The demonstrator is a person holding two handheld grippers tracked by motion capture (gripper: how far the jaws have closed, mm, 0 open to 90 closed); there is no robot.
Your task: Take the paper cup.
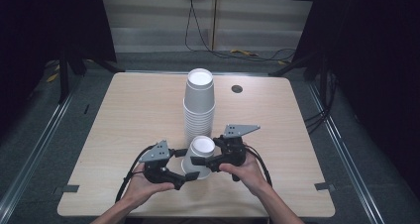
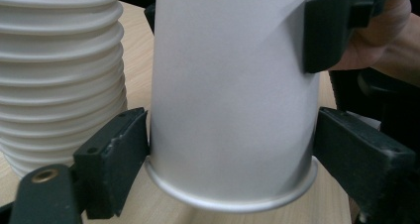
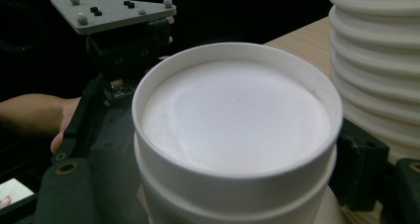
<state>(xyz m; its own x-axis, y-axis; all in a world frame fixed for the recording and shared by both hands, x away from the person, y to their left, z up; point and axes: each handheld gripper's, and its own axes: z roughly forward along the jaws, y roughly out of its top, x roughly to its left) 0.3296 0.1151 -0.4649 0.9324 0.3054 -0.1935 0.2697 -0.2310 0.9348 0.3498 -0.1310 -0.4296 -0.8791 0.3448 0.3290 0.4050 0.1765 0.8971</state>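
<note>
Near the front edge of the surface (image 1: 124, 115), an upside-down cup (image 1: 198, 157) stands before the cup stack (image 1: 199, 105). The right gripper (image 1: 205, 160) grasps its upper part; the left gripper (image 1: 184, 177) is released, its jaws flanking the rim.

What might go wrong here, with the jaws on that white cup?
1. The right gripper squeezes the cup near its top, where the left gripper view shows a crease. More pressure might crush the paper.
2. The tall stack stands close beside it, so a sideways bump might topple it.
3. The right gripper view shows a second cup nested underneath, so both may lift together.
</note>
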